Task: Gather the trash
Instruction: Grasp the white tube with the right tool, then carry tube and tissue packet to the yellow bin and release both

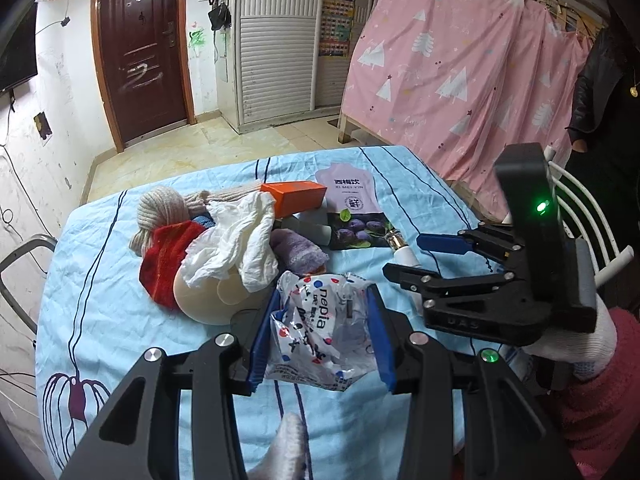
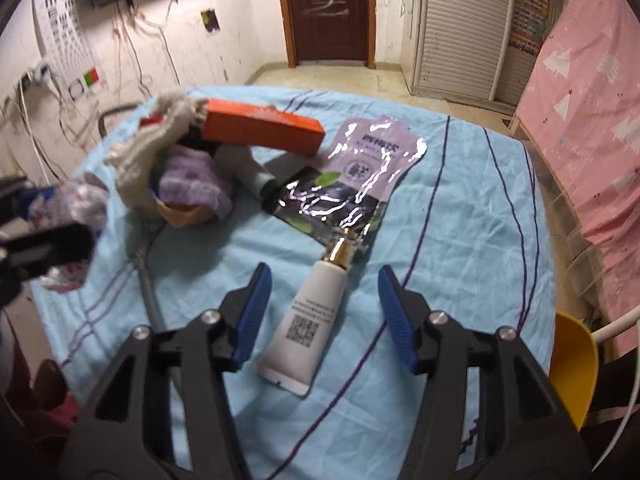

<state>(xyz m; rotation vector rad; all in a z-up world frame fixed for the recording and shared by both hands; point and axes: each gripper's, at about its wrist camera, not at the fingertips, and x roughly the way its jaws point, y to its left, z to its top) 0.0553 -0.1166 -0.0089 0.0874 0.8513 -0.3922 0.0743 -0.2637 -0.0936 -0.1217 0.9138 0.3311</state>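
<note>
White tube (image 2: pixel 310 312), cap apparently away.

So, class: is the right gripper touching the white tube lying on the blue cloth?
Apart. In the right wrist view the right gripper is open, and blue cloth shows between each finger pad and the white tube.

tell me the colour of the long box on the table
Orange box, clearest in the right wrist view.
</note>
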